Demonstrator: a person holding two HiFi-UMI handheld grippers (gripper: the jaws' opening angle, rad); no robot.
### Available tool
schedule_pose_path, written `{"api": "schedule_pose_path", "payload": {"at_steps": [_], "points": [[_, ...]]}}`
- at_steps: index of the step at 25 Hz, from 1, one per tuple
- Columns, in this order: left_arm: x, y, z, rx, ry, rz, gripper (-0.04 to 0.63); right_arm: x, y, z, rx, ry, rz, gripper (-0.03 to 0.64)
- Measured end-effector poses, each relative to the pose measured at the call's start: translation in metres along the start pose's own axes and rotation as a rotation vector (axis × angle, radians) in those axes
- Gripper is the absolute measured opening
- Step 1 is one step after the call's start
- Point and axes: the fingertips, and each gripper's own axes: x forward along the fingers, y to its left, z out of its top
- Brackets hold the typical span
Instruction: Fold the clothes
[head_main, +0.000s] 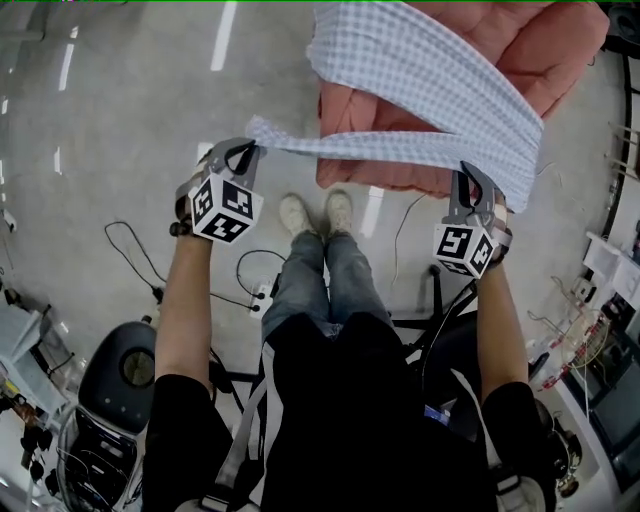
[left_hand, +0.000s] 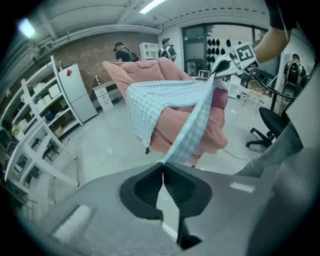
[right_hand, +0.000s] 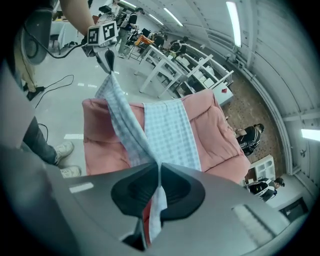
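Cloth (head_main: 420, 70): we hold it stretched, L gripper (head_main: 243, 152) at 9 o'clock & R gripper (head_main: 468, 178) at 3, both clamped on its edge; cushion (head_main: 560, 50) at 1.

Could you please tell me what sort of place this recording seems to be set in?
Most likely an indoor lab or workshop, not a home: white shelving racks and a brick back wall, rows of white-framed tables, and cables trailing over a polished grey floor.
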Motion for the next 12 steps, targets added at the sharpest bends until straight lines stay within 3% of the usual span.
{"api": "schedule_pose_path", "payload": {"at_steps": [5,9,12], "points": [[0.048,0.001,0.035,0.031,0.04,-0.03,0.042,0.025,-0.026,-0.027,0.038,0.011,0.017,0.015],[0.073,-0.005,0.017,-0.012,0.04,0.022,0.085,0.044,-0.015,-0.029,0.049,0.013,0.032,0.015],[0.076,-0.041,0.011,0.0,0.005,-0.007,0.08,0.043,-0.004,-0.036,0.045,0.005,0.043,0.015]]}}
